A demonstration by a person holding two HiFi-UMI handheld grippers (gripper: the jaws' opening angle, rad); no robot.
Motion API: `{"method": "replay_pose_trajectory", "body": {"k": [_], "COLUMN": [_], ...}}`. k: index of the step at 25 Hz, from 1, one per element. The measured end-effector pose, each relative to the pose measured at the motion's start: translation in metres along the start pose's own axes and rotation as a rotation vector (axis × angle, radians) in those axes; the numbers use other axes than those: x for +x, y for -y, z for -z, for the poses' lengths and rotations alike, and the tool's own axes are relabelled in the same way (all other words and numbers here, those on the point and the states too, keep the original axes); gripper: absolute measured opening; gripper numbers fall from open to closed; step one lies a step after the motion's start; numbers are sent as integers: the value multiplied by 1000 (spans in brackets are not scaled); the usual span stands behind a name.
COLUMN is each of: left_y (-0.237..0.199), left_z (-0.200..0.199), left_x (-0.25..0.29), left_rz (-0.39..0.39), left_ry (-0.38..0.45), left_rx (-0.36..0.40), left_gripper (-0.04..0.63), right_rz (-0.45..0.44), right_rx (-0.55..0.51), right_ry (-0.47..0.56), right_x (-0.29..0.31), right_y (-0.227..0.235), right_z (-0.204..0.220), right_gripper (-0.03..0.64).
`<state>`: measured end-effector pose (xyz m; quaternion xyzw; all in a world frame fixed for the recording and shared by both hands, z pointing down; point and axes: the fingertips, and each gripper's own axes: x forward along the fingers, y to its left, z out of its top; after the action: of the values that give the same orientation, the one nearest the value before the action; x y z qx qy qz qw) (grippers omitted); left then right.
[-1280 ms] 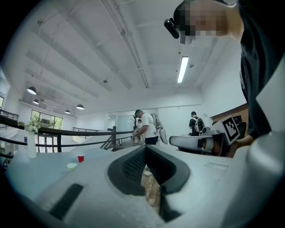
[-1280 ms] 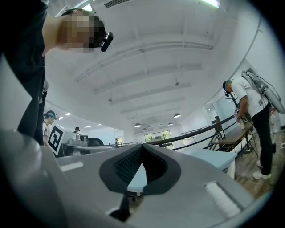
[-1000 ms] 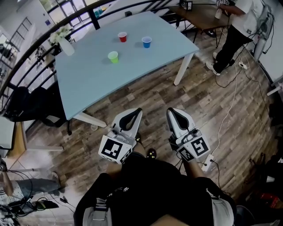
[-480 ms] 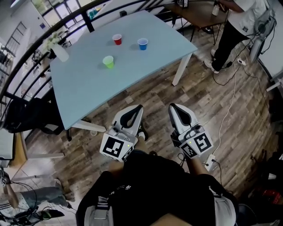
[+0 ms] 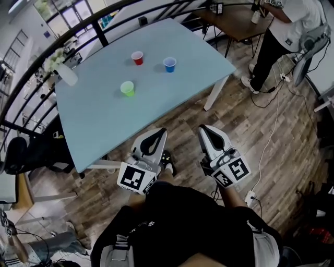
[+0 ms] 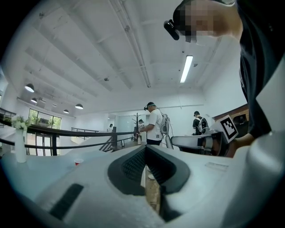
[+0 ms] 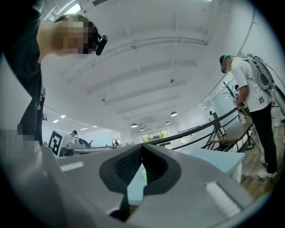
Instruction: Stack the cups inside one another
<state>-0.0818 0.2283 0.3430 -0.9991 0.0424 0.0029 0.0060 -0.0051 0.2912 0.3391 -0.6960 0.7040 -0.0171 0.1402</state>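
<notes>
Three cups stand apart on the light blue table [image 5: 99,120]: a red cup [image 5: 137,57] at the back, a blue cup [image 5: 169,64] to its right, and a green cup [image 5: 127,88] nearer to me. Both grippers are held side by side in front of my body, short of the table's near edge and over the wooden floor. My left gripper [image 5: 160,131] is shut and holds nothing. My right gripper [image 5: 203,128] is also shut and empty. In the left gripper view the red cup [image 6: 78,162] shows far off. Under the right gripper's [image 7: 142,146] closed tips the green cup [image 7: 144,175] peeks through.
A white vase with flowers [image 5: 63,74] stands at the table's far left corner. A black railing [image 5: 62,39] runs behind the table. A person [image 5: 284,31] stands by a wooden table [image 5: 235,15] at the top right. Cables and a power strip [image 5: 250,197] lie on the floor at right.
I have walked toward the table: it and the cups sit lower and larger in the head view. Both grippers came along, still shut and side by side.
</notes>
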Motion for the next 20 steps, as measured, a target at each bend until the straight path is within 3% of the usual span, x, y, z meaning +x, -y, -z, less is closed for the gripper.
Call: {"method": "replay_pose_trajectory", "body": {"k": [10,20], "left_y": [-101,-207], "left_z": [-9,-4], "left_x": [62,80], "left_rz": [7,-77], "left_ry": [10,12], "left_rx": [6,-7], "left_gripper": [-11,-11], "right_rz": [1,-52], "right_rx": [-18,-14], "right_ry": [-2,-35], "right_x": [108,217], "right_y": [52,73], "right_z": [-4,14], "right_gripper": [2,2]}}
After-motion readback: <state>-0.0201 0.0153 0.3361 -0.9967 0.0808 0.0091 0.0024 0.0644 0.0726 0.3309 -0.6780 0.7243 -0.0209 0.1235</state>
